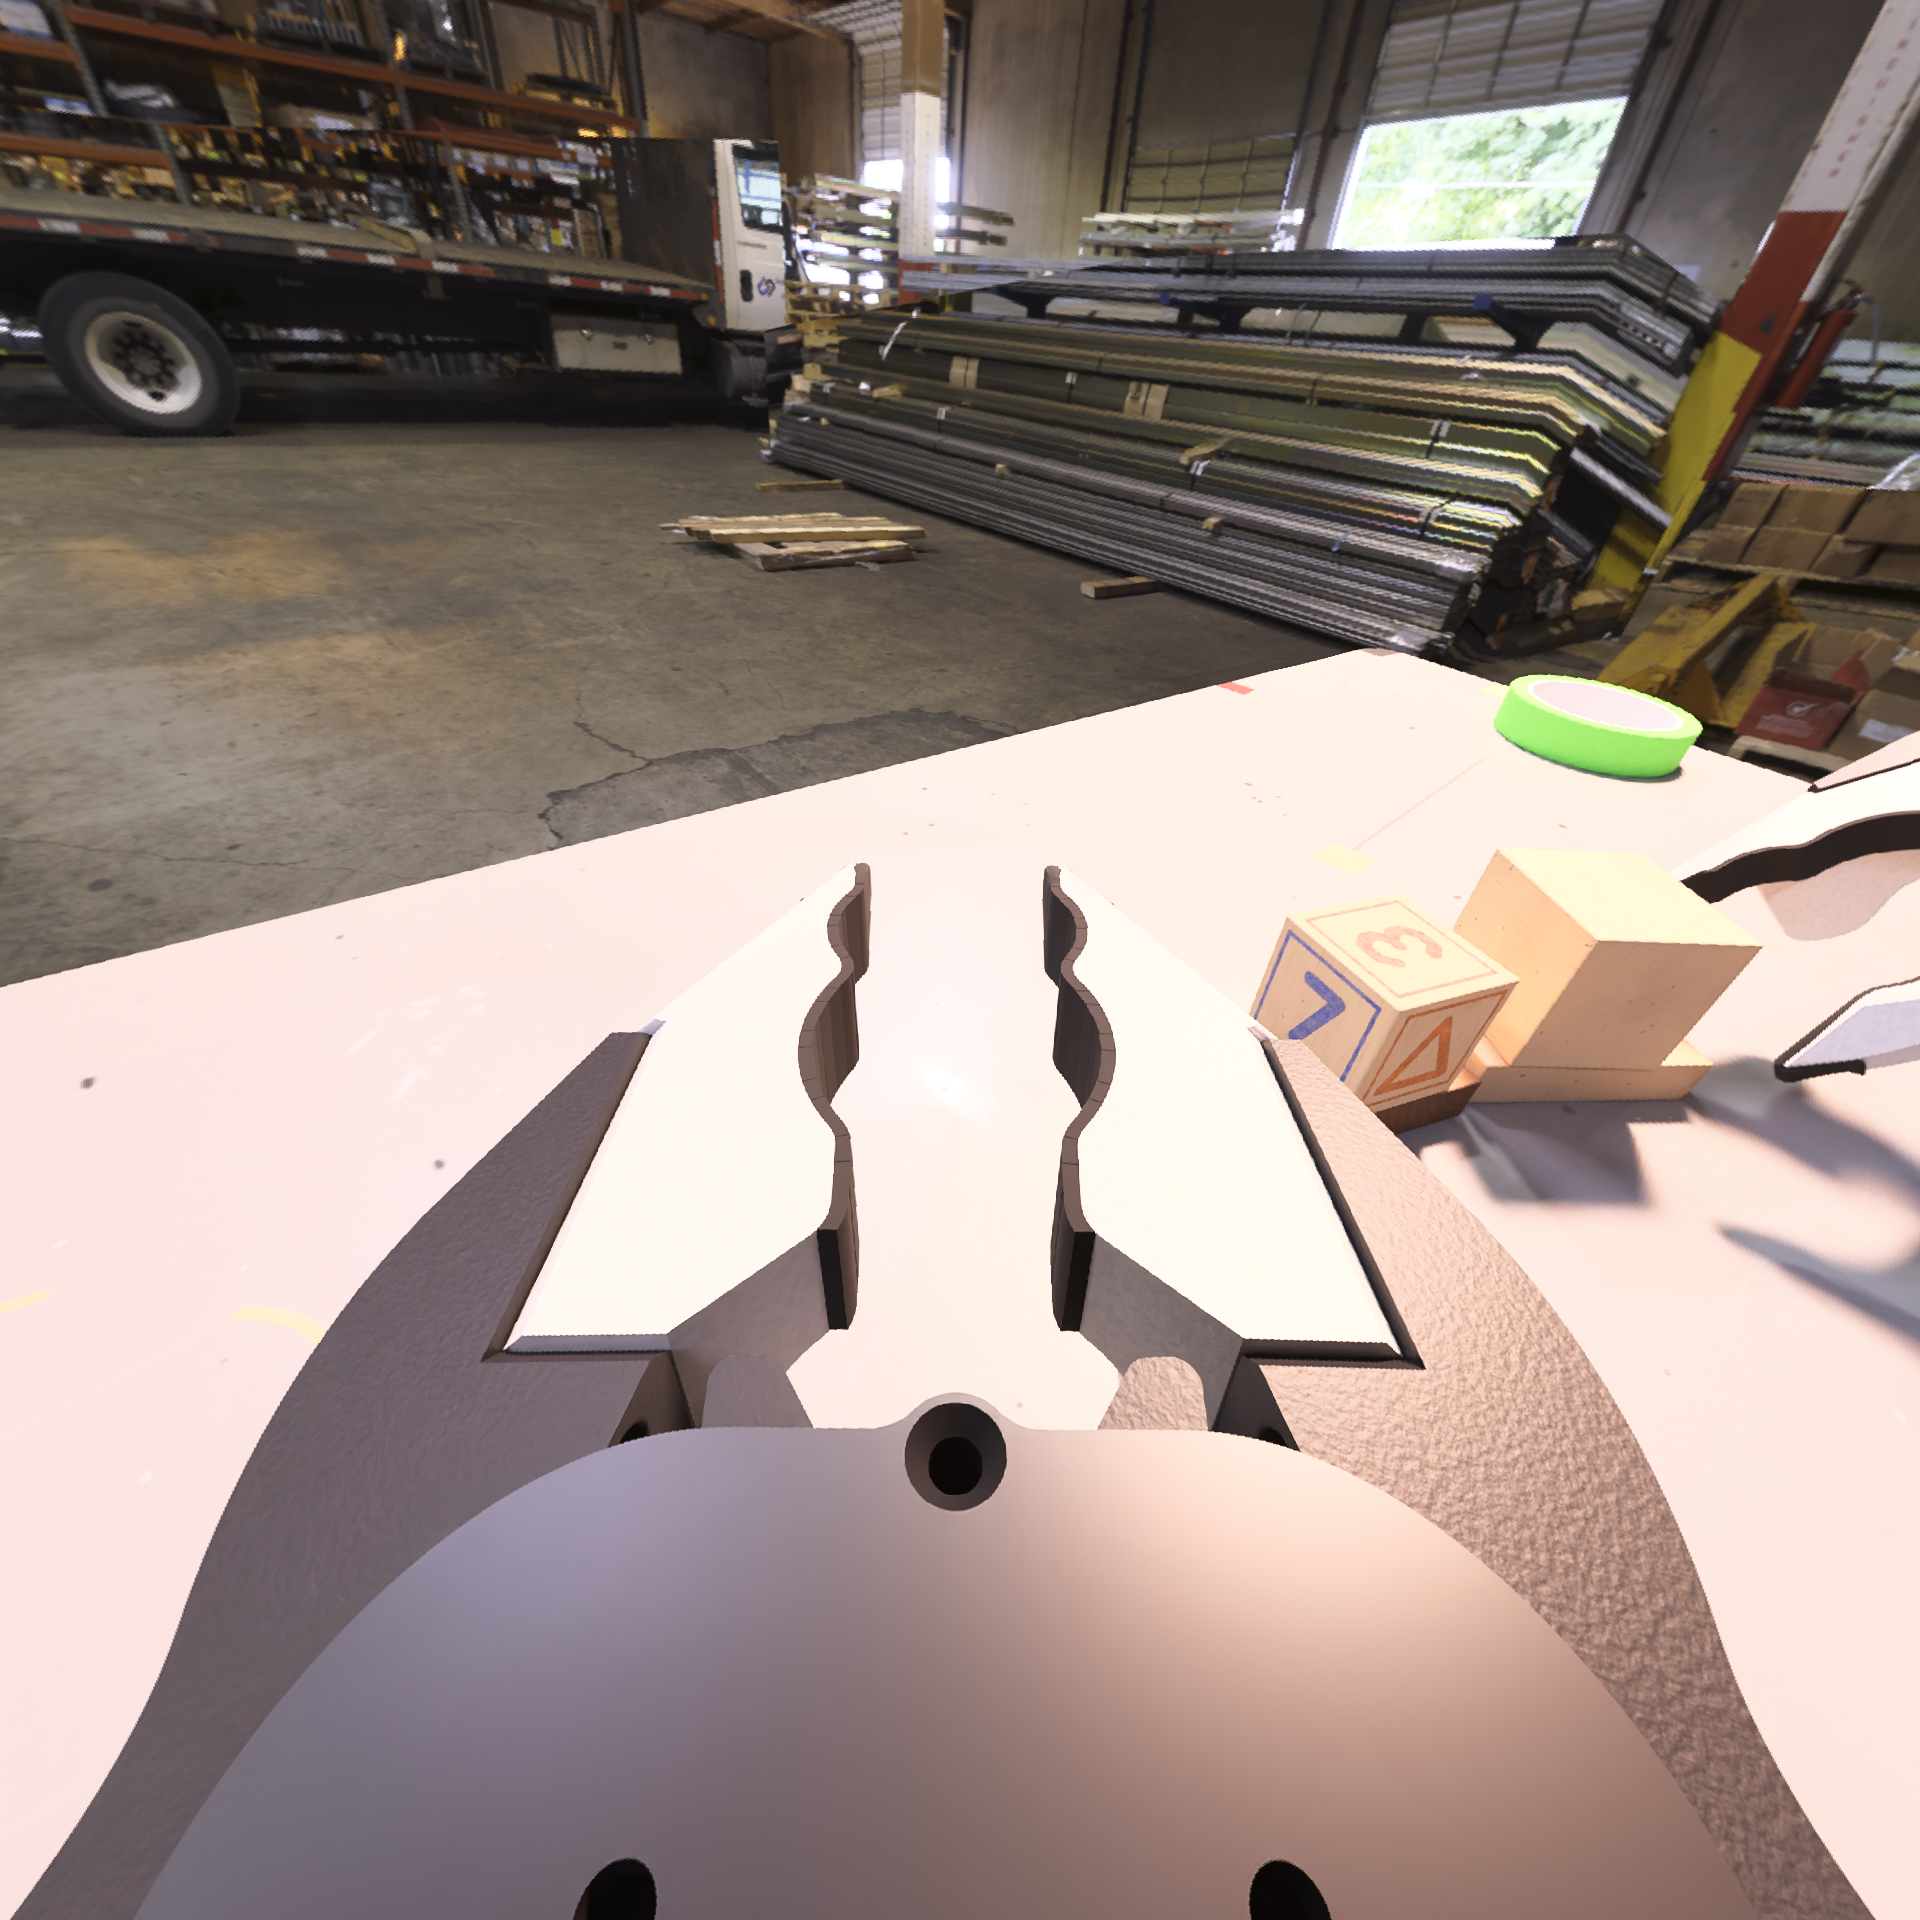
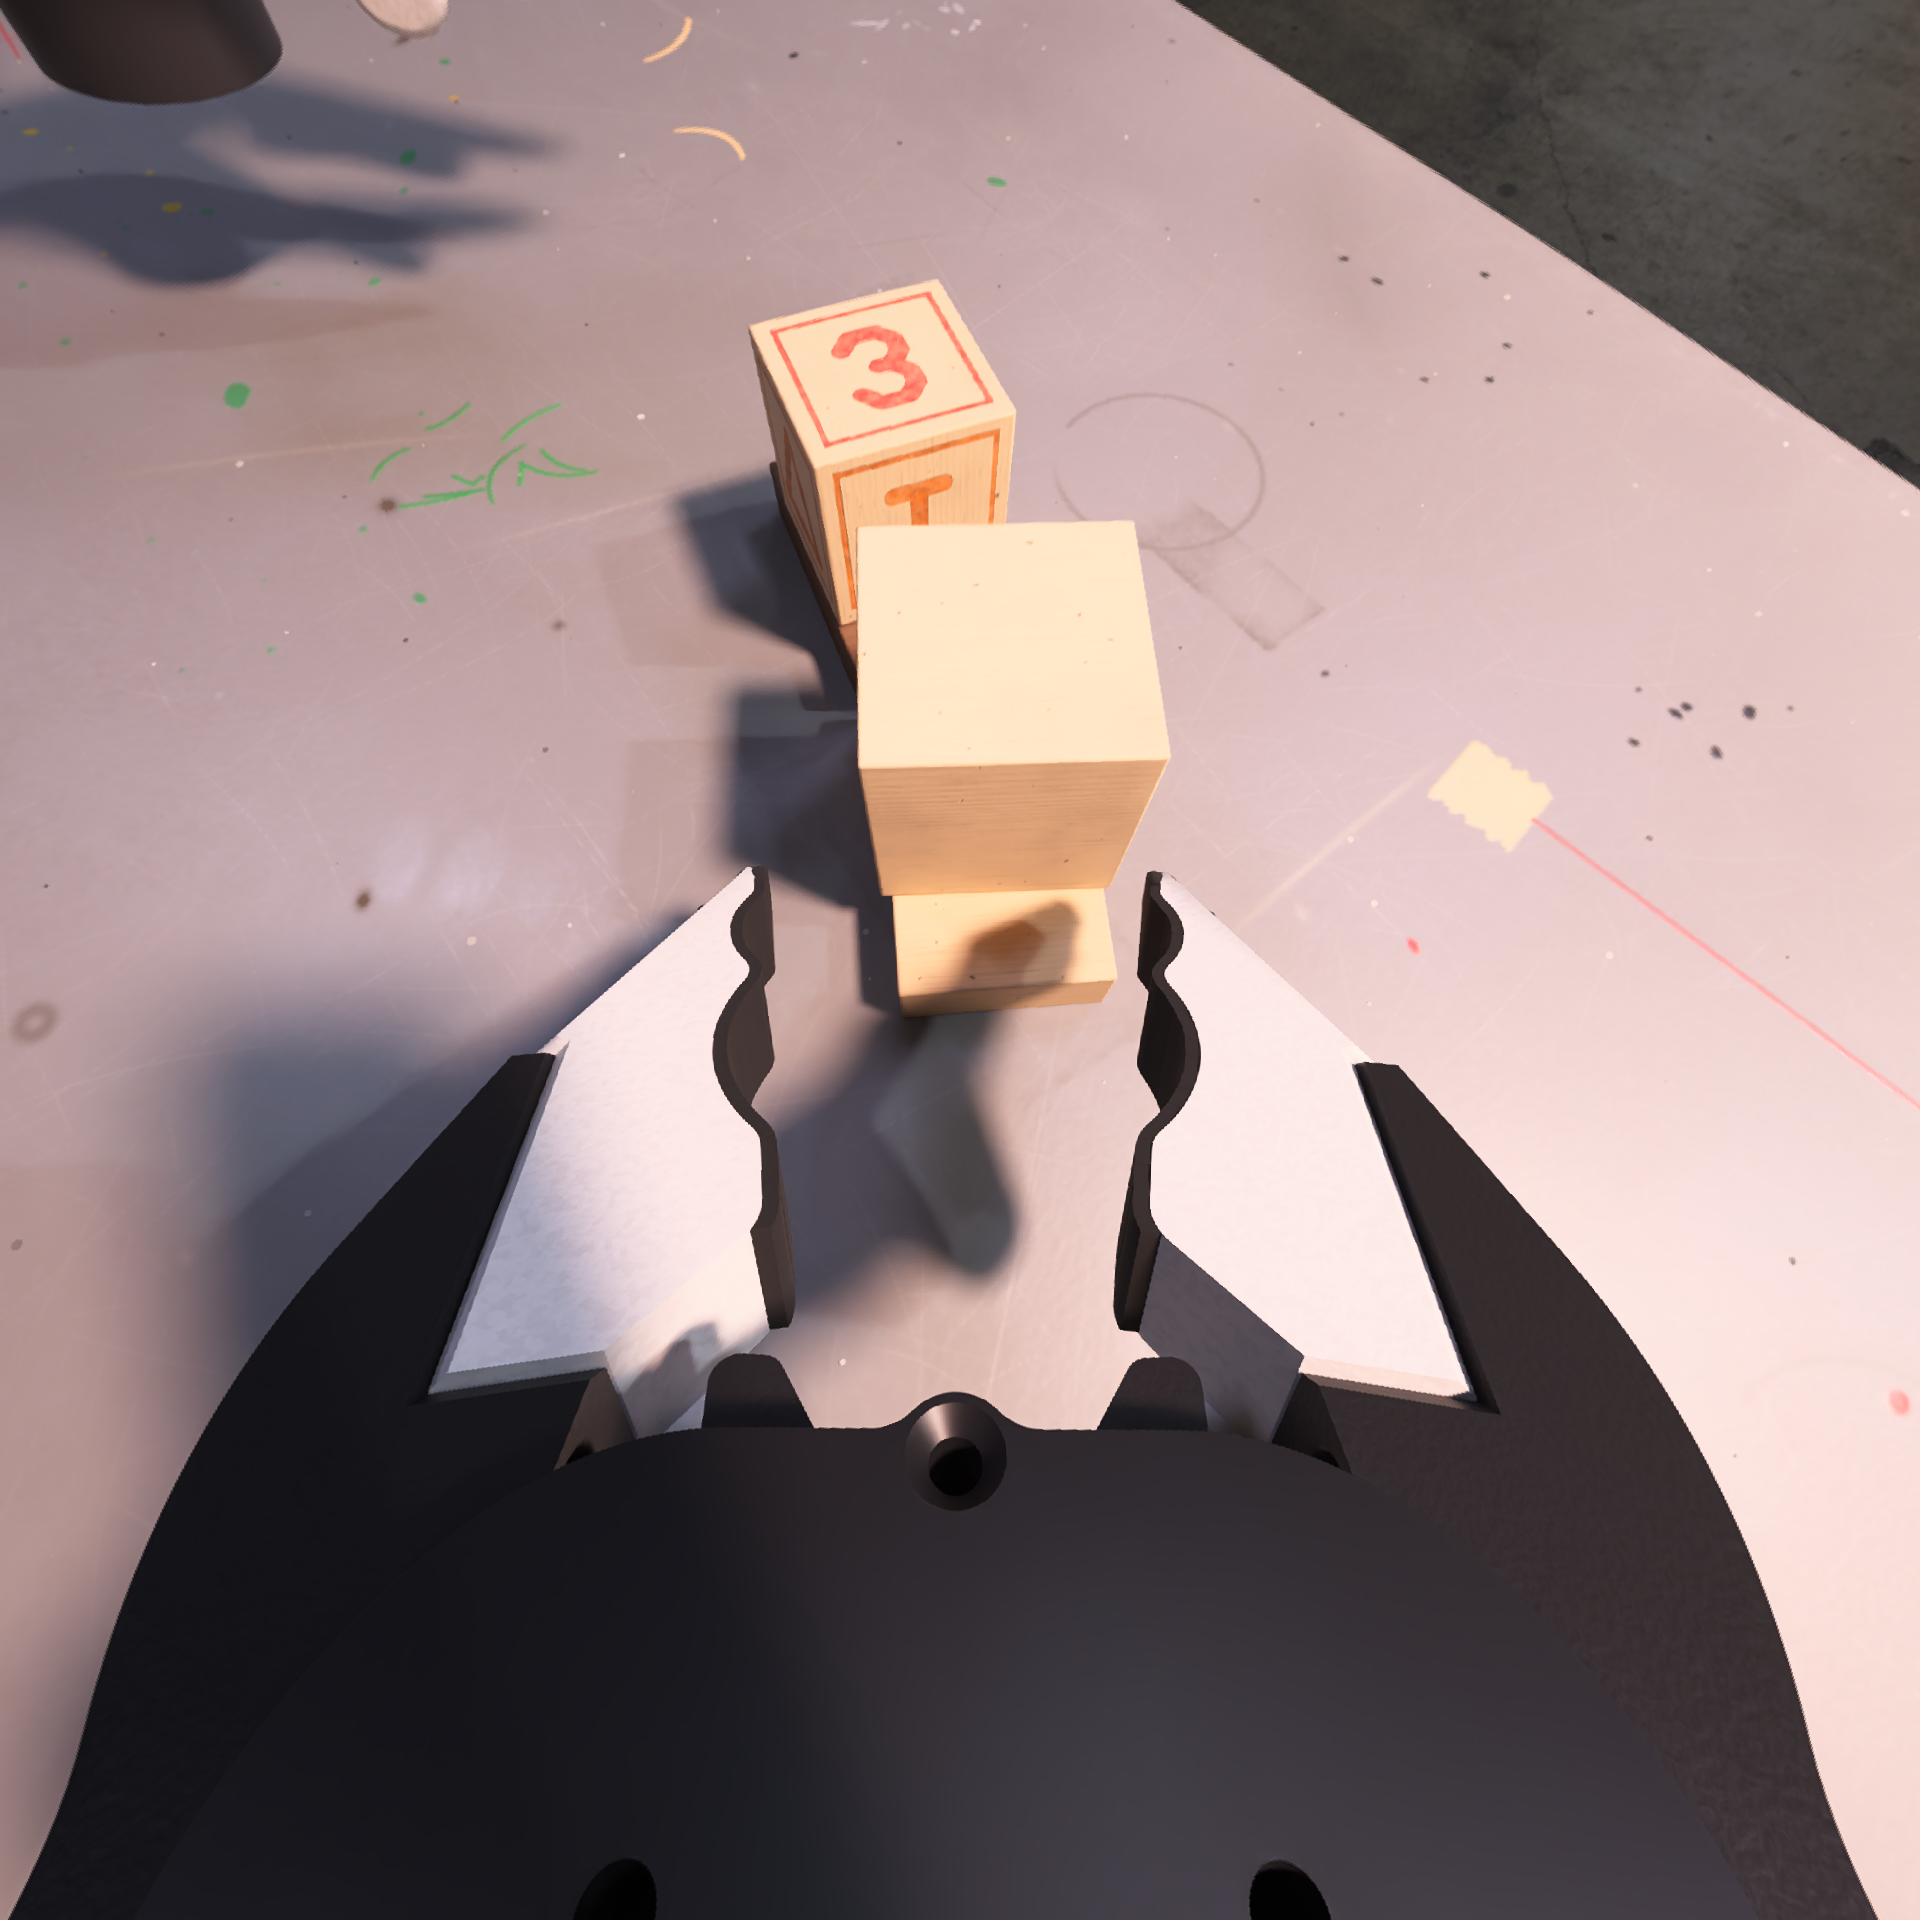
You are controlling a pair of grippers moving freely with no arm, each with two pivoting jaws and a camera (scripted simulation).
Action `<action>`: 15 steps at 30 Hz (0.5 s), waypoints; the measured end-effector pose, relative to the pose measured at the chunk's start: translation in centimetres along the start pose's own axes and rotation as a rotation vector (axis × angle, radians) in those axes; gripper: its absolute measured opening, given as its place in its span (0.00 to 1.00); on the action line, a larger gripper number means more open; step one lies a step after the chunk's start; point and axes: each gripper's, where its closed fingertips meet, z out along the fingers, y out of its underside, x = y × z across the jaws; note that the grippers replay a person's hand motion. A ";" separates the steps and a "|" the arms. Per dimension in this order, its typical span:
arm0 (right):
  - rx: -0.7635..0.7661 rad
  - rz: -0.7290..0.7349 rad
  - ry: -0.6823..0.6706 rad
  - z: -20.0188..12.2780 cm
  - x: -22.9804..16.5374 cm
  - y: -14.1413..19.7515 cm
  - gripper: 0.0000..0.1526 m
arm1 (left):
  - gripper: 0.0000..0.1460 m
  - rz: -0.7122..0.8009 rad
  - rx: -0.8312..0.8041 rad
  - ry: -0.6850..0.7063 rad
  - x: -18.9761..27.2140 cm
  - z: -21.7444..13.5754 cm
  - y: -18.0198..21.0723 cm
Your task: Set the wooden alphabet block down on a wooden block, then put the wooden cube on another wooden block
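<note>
Wooden cube [image 2: 1006, 707] sat on a pale wooden block [image 2: 1003, 951] just beyond my right gripper [image 2: 956, 878], whose jaws stood wide and empty. Backing straight off without brushing it seemed wisest. Farther off, the alphabet block [image 2: 883, 416] rested on a dark block. My left gripper [image 1: 956, 873] hovered part-open, empty, over the table [image 1: 312, 1091].

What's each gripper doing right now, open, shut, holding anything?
Left gripper: open, empty, over bare table.
Right gripper: open, empty, just short of the plain cube, which sits on a flat block.
</note>
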 end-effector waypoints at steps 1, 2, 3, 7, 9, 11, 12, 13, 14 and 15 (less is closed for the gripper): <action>-0.003 0.001 0.002 0.0 -0.1 0.2 0.46 | 0.23 -0.001 -0.001 0.007 0.2 0.3 0.0; -0.004 0.001 0.005 0.0 -0.1 0.3 0.45 | 0.23 -0.004 -0.003 0.014 0.3 0.5 0.0; -0.004 0.000 0.007 0.1 -0.1 0.4 0.43 | 0.23 -0.006 -0.004 0.020 0.4 0.7 0.0; 0.008 0.006 0.003 -0.1 -0.1 0.7 0.33 | 0.23 -0.016 -0.006 0.037 0.7 1.3 0.0; 0.018 -0.001 0.006 -0.3 0.1 0.7 0.26 | 0.23 -0.020 -0.010 0.040 0.7 1.4 0.1; 0.029 -0.009 0.015 -0.4 0.4 0.7 0.21 | 0.23 -0.018 -0.011 0.039 0.7 1.3 0.1; 0.032 -0.009 0.013 -0.5 0.4 0.6 0.21 | 0.23 -0.018 -0.011 0.037 0.7 1.3 0.1; 0.035 -0.007 0.009 -0.5 0.5 0.6 0.22 | 0.23 -0.017 -0.012 0.035 0.6 1.2 0.1; 0.036 -0.009 0.008 -0.5 0.6 0.6 0.26 | 0.23 -0.018 -0.013 0.032 0.5 1.2 0.2; 0.039 -0.014 0.009 -0.6 0.6 0.5 0.29 | 0.23 -0.019 -0.014 0.029 0.5 1.1 0.2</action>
